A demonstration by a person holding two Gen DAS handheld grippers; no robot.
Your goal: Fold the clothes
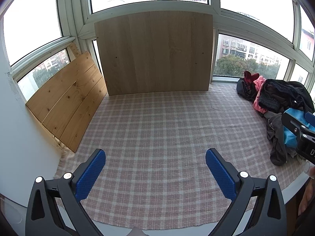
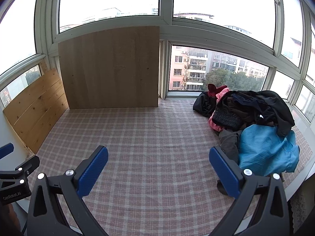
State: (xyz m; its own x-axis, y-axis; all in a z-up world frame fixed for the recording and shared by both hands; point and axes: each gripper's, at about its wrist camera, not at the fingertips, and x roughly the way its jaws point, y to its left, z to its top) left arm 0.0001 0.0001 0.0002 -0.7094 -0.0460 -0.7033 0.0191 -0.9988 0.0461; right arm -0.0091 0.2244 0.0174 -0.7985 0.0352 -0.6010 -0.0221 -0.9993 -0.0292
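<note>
Through the left wrist camera, my left gripper (image 1: 155, 174) hangs over the pink-and-white checked cloth (image 1: 157, 122) that covers the table, jaws spread wide and holding nothing, their blue ribbed pads (image 1: 90, 175) clear of the fabric. The heap of crumpled clothes (image 1: 275, 106), black, pink, red, grey and bright blue, lies at the far right, well apart from these jaws. A pale wooden board (image 1: 155, 53) leans against the window behind.

Through the right wrist camera, my right gripper (image 2: 158, 172) is likewise released, jaws wide and empty above the checked cloth. The clothes heap sits just beside the right jaw, its crumpled blue garment (image 2: 265, 149) nearest, seemingly not touching it.
</note>
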